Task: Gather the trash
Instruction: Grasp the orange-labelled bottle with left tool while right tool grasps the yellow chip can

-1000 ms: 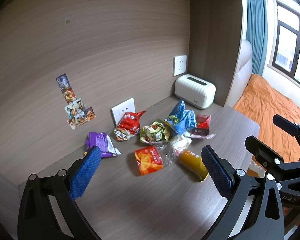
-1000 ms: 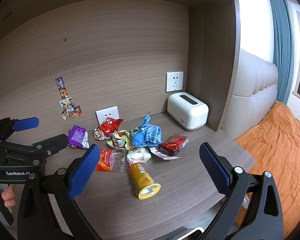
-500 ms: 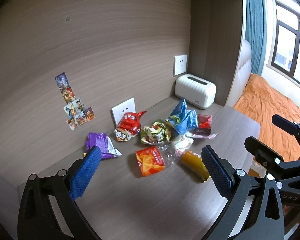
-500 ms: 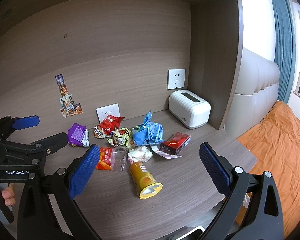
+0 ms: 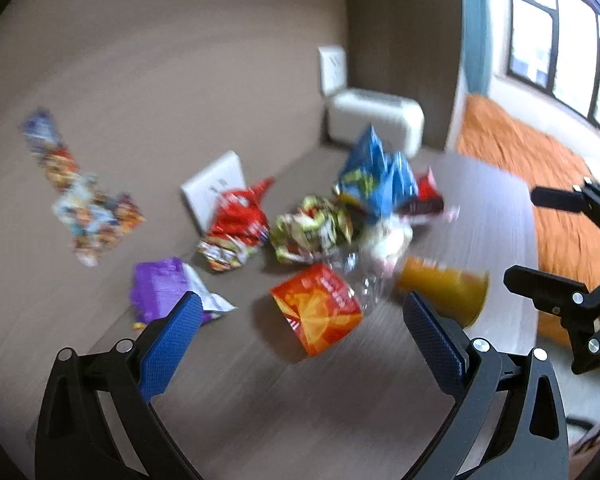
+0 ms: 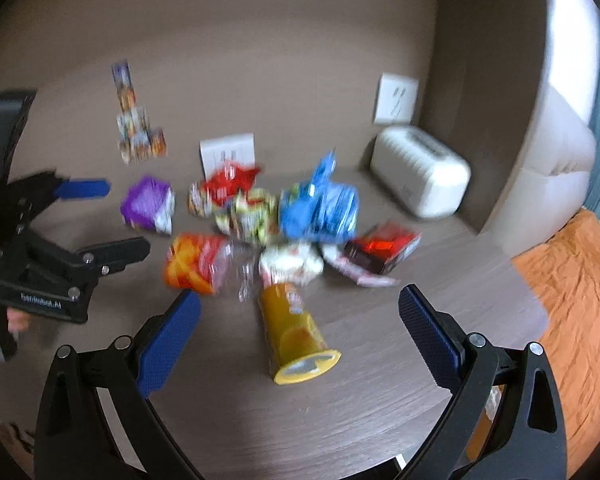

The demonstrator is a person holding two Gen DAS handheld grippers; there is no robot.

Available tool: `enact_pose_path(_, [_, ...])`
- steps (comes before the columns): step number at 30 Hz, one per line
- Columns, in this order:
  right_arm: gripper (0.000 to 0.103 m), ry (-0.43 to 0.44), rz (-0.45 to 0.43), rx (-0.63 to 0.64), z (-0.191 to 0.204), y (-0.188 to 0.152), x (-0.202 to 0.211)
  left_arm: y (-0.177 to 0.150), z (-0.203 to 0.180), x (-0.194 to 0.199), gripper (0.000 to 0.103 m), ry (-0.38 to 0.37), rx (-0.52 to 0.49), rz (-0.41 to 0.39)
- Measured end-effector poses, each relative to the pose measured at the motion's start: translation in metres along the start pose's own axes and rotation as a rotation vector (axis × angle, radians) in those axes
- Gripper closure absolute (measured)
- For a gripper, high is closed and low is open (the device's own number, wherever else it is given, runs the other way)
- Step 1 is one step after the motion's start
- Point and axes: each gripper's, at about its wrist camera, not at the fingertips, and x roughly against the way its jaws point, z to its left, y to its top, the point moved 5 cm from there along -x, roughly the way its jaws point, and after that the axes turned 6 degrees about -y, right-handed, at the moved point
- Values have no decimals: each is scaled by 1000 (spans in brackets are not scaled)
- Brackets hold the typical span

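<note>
The trash lies in a loose heap on the wooden desk point(image 6: 380, 380), near the back wall. Nearest to the front is a yellow chip can point(image 6: 294, 340) on its side, its open end turned toward the right wrist camera. Behind it are a white crumpled wrapper point(image 6: 290, 262), an orange packet point(image 5: 316, 312) touching a clear plastic piece point(image 5: 364, 280), a green and yellow wrapper point(image 5: 308, 228), a red bag point(image 5: 238, 216), a blue bag point(image 5: 374, 180) and a red and black box point(image 6: 382, 250). A purple bag point(image 5: 160, 292) lies a little apart on the left side of the heap. Both views are blurred, so the print on the packages cannot be read. The left gripper point(image 5: 298, 320) has its blue fingers point(image 5: 172, 340) spread wide and holds nothing; it hangs above the desk before the orange packet. The right gripper point(image 6: 298, 316) is also spread wide and empty, above the chip can. A white toaster point(image 6: 420, 178) stands at the back right corner, under a wall socket point(image 6: 396, 100), and an orange bedspread point(image 5: 532, 168) is seen beyond the desk.
</note>
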Motion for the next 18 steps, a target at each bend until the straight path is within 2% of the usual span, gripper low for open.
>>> enact_pose_path(4, [4, 16, 83, 0, 3, -15, -36, -4, 1, -44, 5, -18, -131, 67])
enact_pose_path(7, [4, 16, 143, -18, 2, -26, -59, -3, -2, -67, 5, -30, -222, 89])
enact_pose_path(13, [4, 32, 208, -19, 3, -38, -85, -9, -5, -113, 5, -88, -327, 152])
enact_pose_path(15, [9, 37, 219, -25, 4, -41, -87, -12, -8, -121, 5, -99, -359, 159])
enact_pose_path(18, [27, 57, 243, -40, 5, -44, -90, -11, -11, -126, 5, -129, -370, 142])
